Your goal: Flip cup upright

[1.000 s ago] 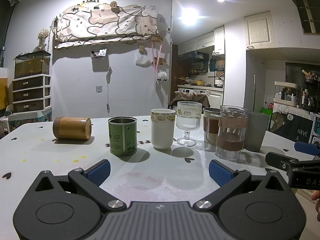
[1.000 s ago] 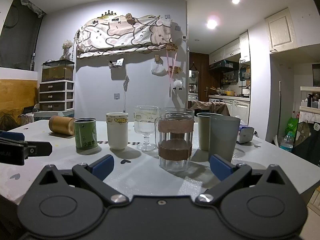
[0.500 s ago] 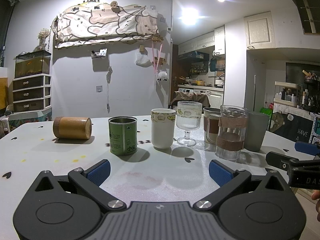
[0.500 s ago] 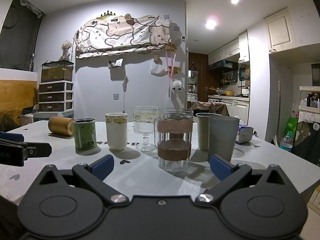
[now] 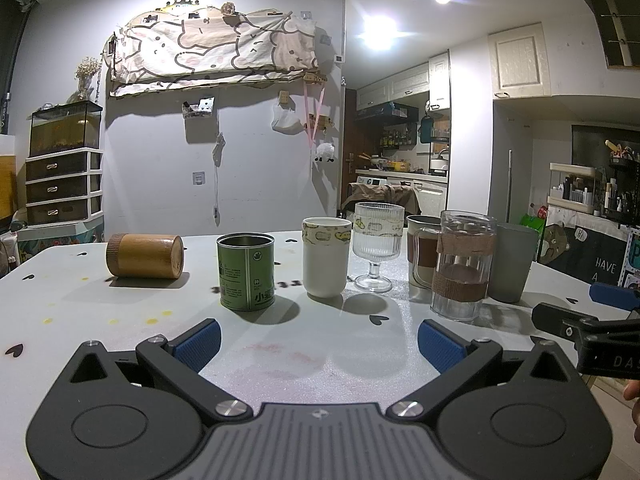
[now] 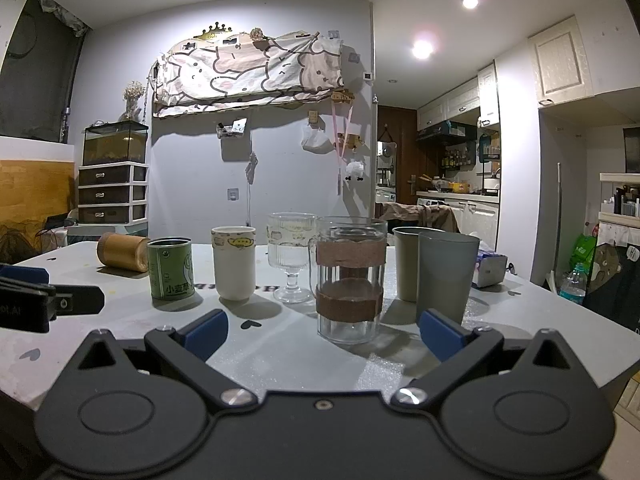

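Observation:
A brown bamboo cup [image 5: 145, 255] lies on its side at the far left of the white table [image 5: 80, 304]; it also shows in the right wrist view [image 6: 122, 252]. My left gripper [image 5: 319, 344] is open and empty, near the table's front edge, well short of the cup. My right gripper [image 6: 322, 336] is open and empty, facing a clear glass mug with cork bands [image 6: 349, 278]. Each gripper's tip shows at the edge of the other's view.
A row of upright vessels stands across the table: a green tin [image 5: 246, 271], a white cup [image 5: 326, 256], a ribbed stemmed glass [image 5: 376, 246], the cork-banded glass mug [image 5: 462, 264], and grey tumblers [image 6: 446, 276]. A tissue pack [image 6: 490, 268] lies at far right.

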